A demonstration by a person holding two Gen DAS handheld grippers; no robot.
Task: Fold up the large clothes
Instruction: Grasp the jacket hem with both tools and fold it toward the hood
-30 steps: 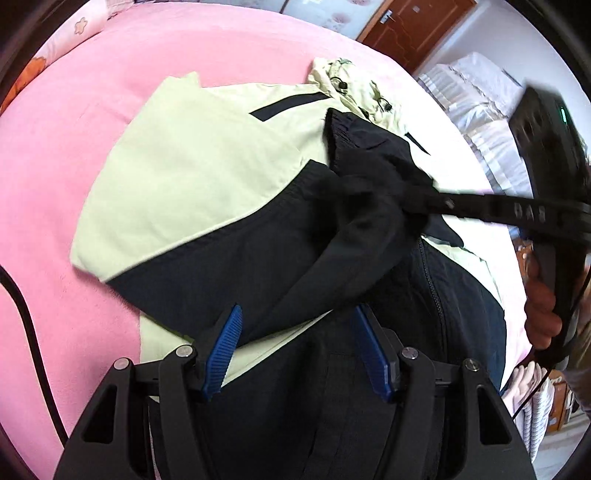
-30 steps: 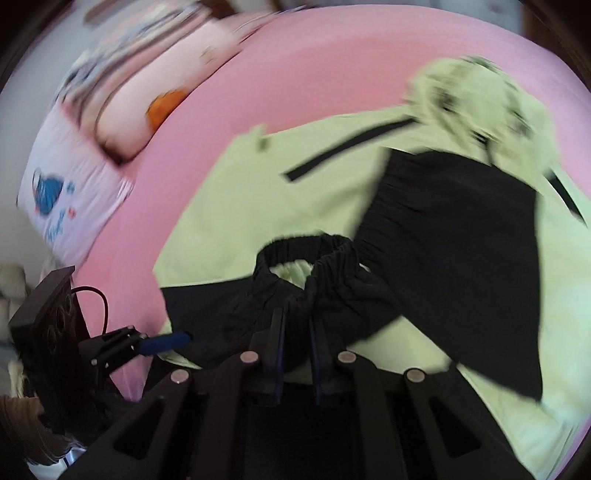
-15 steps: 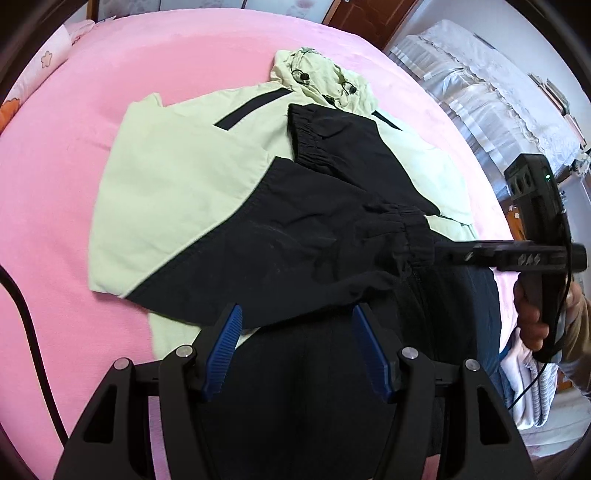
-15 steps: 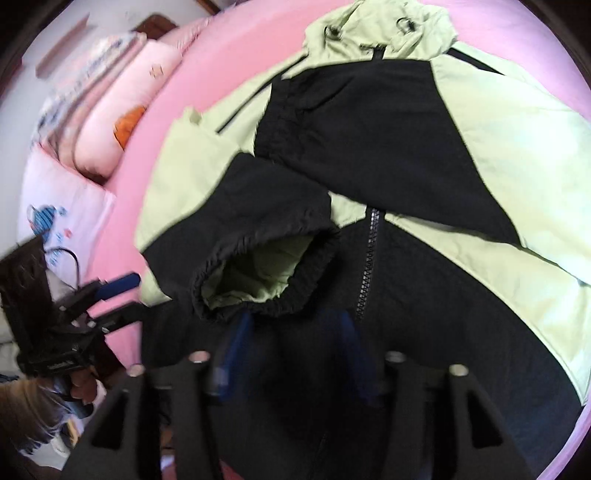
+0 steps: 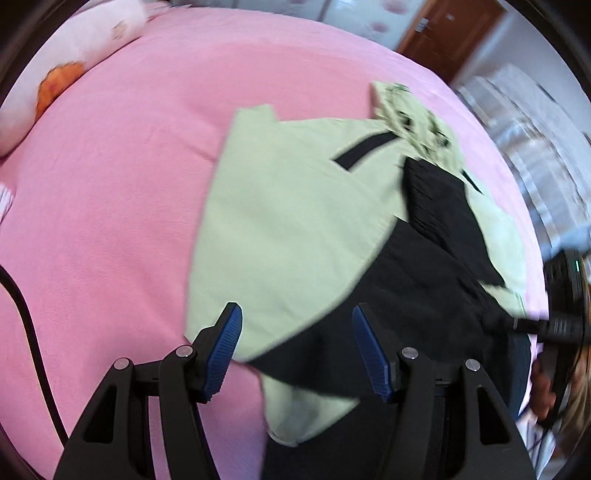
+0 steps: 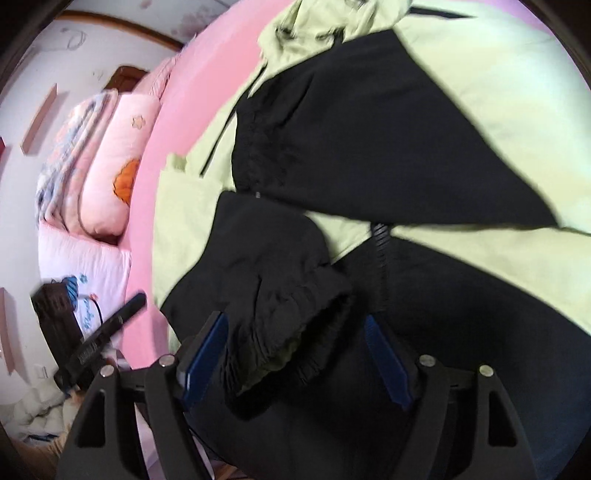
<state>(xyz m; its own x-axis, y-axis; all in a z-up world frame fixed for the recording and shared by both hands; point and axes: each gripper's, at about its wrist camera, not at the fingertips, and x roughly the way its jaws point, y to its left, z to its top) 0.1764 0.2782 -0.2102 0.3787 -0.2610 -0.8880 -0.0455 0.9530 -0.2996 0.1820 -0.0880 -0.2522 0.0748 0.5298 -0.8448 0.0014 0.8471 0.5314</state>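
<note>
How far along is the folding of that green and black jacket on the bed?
Partway. Both sleeves of the jacket already lie folded across its front; the nearer cuff sits between the open right gripper, released. The left gripper hovers open over the jacket's edge, holding nothing. The body is unfolded and the hood sticks out.

Bright, even daylight; both fisheye views motion-blurred, edges curved and vignetted.

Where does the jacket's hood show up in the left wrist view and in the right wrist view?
Left wrist: the hood lies upper right, at the jacket's far end.
Right wrist: the hood sits at the top edge, centre.
Shared landmark: the pillow with the orange patch, on the left in both.
</note>
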